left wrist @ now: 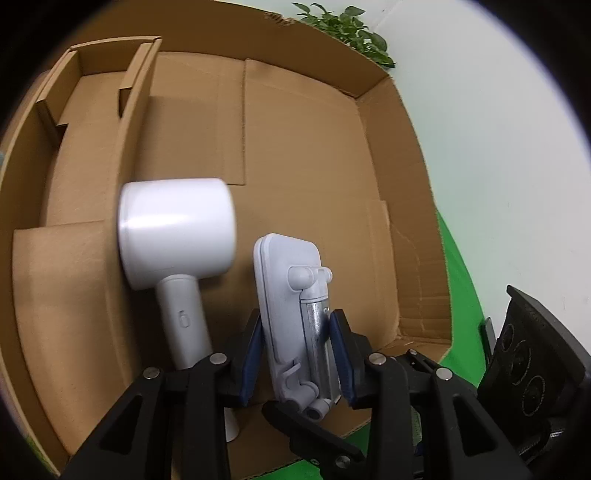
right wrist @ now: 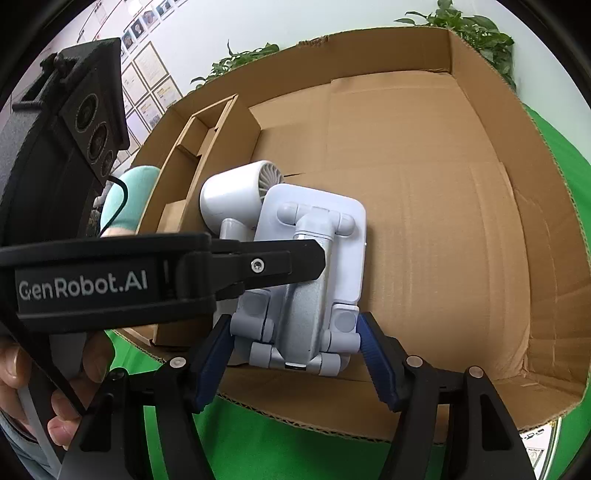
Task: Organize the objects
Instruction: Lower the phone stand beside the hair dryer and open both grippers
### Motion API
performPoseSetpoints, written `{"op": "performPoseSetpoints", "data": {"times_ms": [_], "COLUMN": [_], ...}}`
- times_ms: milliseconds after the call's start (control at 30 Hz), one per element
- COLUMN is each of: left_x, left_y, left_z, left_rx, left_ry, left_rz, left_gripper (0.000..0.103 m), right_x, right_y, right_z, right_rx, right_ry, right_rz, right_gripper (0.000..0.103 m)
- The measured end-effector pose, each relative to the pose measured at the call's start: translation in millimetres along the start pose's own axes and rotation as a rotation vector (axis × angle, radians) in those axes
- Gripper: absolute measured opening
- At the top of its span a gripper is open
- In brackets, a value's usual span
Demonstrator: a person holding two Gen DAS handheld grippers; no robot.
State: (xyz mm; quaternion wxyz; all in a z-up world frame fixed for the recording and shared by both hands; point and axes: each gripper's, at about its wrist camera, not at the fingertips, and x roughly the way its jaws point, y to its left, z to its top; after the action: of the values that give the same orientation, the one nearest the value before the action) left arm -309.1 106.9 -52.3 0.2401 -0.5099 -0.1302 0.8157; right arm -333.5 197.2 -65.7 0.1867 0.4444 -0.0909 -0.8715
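Right gripper (right wrist: 295, 356): blue-padded fingers clamped on the two sides of the stand's hinged lower end, at the near wall of the box.
Left gripper (left wrist: 297, 354): fingers pressed on the stand, one blue pad on the plate's edge, the other on the silver arm; in the right wrist view it reaches in from the left, its black finger lying across the stand.
Folding phone stand (right wrist: 314, 273): pale grey plate with a silver hinged arm, held by both grippers inside the box, over the floor near its front.
Handheld fan (left wrist: 177, 236): white, round head and straight handle, just left of the stand; whether the two touch is unclear.
Cardboard box (left wrist: 399, 206): open-topped, brown, on a green surface (right wrist: 288, 439).
Cardboard insert (left wrist: 99, 122): narrow compartments along the box's left side.
Hand (right wrist: 22, 384): a person's fingers around the left gripper's handle.
Plant (left wrist: 343, 29): green leaves behind the box's far wall.
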Motion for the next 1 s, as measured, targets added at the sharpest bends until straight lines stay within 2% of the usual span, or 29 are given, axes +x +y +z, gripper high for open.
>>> {"op": "performPoseSetpoints", "data": {"times_ms": [133,233,433,633,800,900,1000], "left_x": [-6.4,-15.4,-43.8,-53.7,-64.4,-75.5,-91.4], "left_y": [5.2,4.0,14.5,19.9,20.0,18.1,10.5], "left_z": [-1.7,-2.1,-10.7,-14.9,-23.3,-27.1,-31.4], "left_rx": [-0.014,-0.008,-0.009,-0.006,0.013,0.038,0.070], "left_ry": [-0.004,-0.020,-0.064,-0.090,-0.119,-0.169,-0.252], "left_rz": [0.012,0.055,0.083,0.071,0.062,0.107,0.171], "left_gripper": [0.034,0.033,0.033,0.033,0.033,0.033,0.035], "right_x": [0.7,2.8,12.0,22.8,20.9,6.6,-24.6], "right_y": [4.5,4.1,12.9,23.4,29.3,37.6,54.6], "right_z": [2.3,2.3,5.6,4.8,8.3,8.8,5.5], "right_rx": [-0.001,0.004,-0.019,-0.049,-0.046,-0.054,-0.112], "right_ry": [0.006,0.022,0.058,0.103,0.093,0.064,-0.048], "right_rz": [0.013,-0.026,-0.091,-0.164,-0.161,-0.130,-0.165], "right_gripper": [0.064,0.064,0.064,0.065,0.068,0.073,0.093]}}
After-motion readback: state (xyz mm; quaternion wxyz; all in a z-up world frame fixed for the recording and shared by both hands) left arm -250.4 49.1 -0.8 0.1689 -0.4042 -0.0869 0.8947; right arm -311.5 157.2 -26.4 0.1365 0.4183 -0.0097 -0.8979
